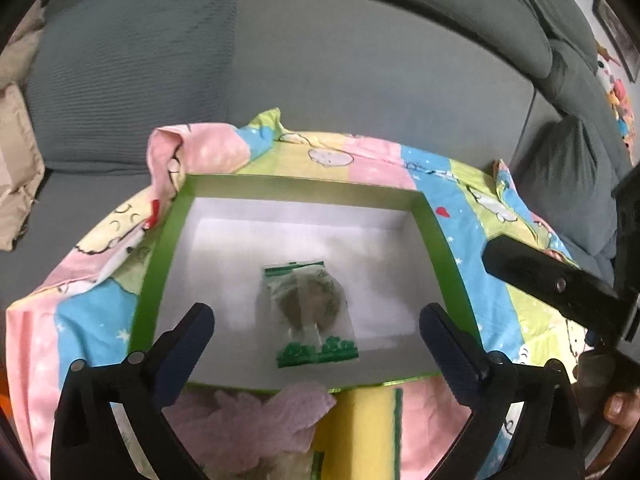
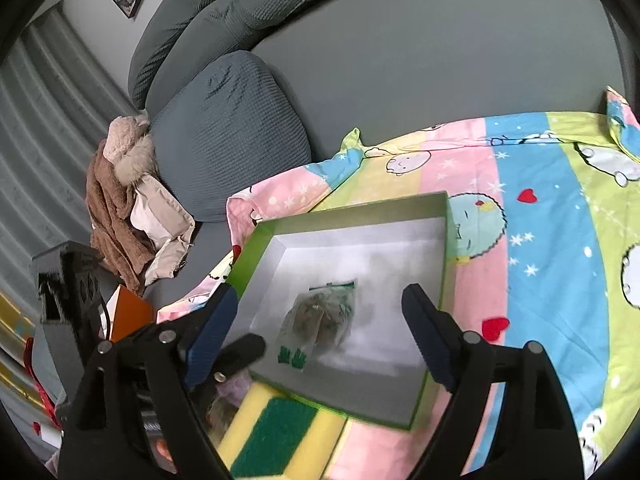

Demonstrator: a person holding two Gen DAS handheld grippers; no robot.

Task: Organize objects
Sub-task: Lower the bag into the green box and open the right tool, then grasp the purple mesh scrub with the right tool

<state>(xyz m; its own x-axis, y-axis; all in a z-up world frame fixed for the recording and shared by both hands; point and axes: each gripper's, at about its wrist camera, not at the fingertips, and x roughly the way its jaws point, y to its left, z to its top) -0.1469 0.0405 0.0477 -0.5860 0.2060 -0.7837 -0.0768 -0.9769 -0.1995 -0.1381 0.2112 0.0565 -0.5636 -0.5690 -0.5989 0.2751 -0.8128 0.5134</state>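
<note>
Grey sofa seat carrying pastel striped cartoon bedsheet; green-rimmed white cardboard box sitting on it. Clear plastic snack pouch with green print lying flat mid-box, long axis running near wall to far wall, green-printed end nearest. Left gripper and right gripper both hanging spread, empty, over box. Drop-off looking finished; next likely fetching yellow-green sponge just outside near wall.

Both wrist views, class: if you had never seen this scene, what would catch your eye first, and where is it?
First, the green-rimmed box with its white inside, open in the middle of the pastel cartoon sheet spread over a grey sofa. Alone on the box floor lies a small clear packet with green print. Both tools, left and right, stand open above it, and a yellow-and-green sponge lies just outside the near wall.
</note>
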